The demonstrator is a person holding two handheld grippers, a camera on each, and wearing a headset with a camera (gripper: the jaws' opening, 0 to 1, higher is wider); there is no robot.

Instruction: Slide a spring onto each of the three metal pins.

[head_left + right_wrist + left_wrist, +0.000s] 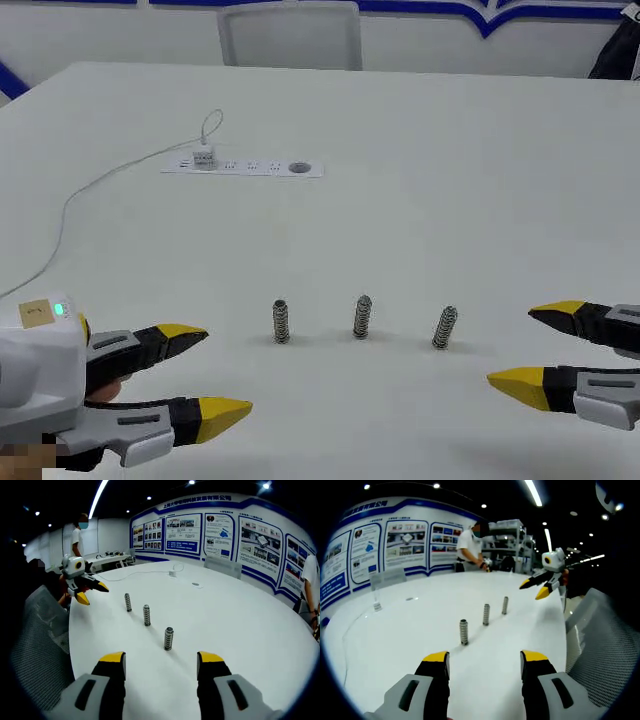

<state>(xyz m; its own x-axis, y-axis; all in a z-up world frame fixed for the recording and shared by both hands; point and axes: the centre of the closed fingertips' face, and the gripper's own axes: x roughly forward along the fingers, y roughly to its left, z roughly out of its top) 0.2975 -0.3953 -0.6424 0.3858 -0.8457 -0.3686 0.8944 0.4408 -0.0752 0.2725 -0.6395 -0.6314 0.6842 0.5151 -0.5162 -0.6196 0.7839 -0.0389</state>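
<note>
Looking at three springs (pixel 362 316) standing upright in a row on the white desk (pixel 420 200); spotting left tool (pixel 228 370) and right tool (pixel 510 346) flanking the row, both spread wide, empty, touching nothing

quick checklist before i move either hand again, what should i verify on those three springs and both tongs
1. Left tongs open and empty: ok.
2. Right tongs open and empty: ok.
3. Three springs stand in a row on the table, namely the left spring, middle spring and right spring: ok.
4. Both tongs apart from the springs, one at each end of the row: ok.
5. Right spring upright: cannot tell. It looks tilted in the head view and straight in the right gripper view.
6. Springs seated fully down: cannot tell, the bases are too small to see.
</note>
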